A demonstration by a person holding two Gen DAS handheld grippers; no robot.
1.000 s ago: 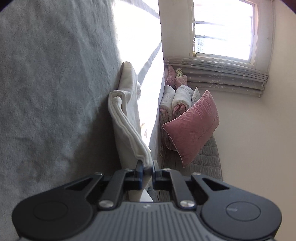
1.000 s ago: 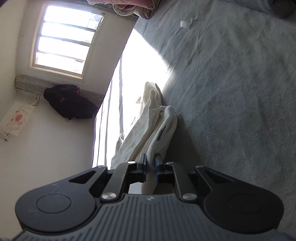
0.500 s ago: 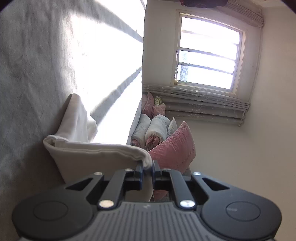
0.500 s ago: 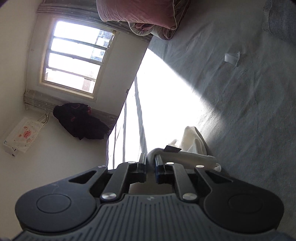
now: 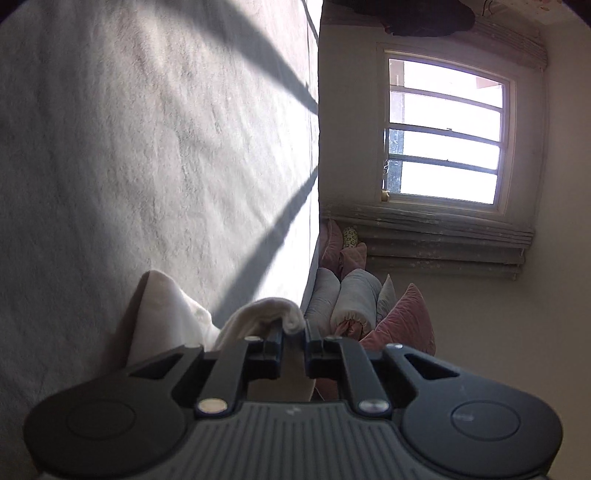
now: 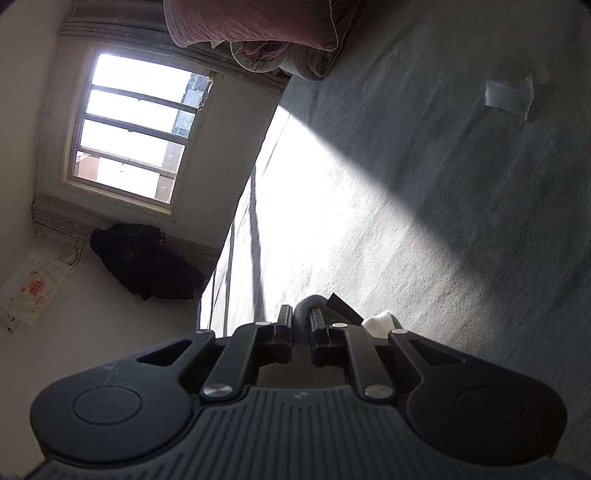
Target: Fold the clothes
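Note:
A cream-white garment [image 5: 173, 317] lies bunched on the grey bed cover [image 5: 147, 147]. My left gripper [image 5: 294, 332] is shut on a rolled edge of it, and the cloth bulges over the left finger. In the right wrist view only a grey-lit fold of the same garment [image 6: 306, 302] shows, pinched by my right gripper [image 6: 302, 319], which is shut on it. A dark tag and a small white tip [image 6: 380, 319] of the cloth peek out beside the right finger. Most of the garment is hidden under both grippers.
Pink and grey pillows [image 5: 402, 317] are heaped at the bed's head below a window [image 5: 443, 136]. A pink quilt [image 6: 258, 26] lies at the bed's far end in the right wrist view. A small white scrap [image 6: 508, 96] rests on the cover. Dark clothing [image 6: 144, 258] hangs by the wall.
Both grippers have swung over the bed with the garment in them. The cloth stretched ahead of the fingers a second ago; now it is bunched up close to the fingertips.

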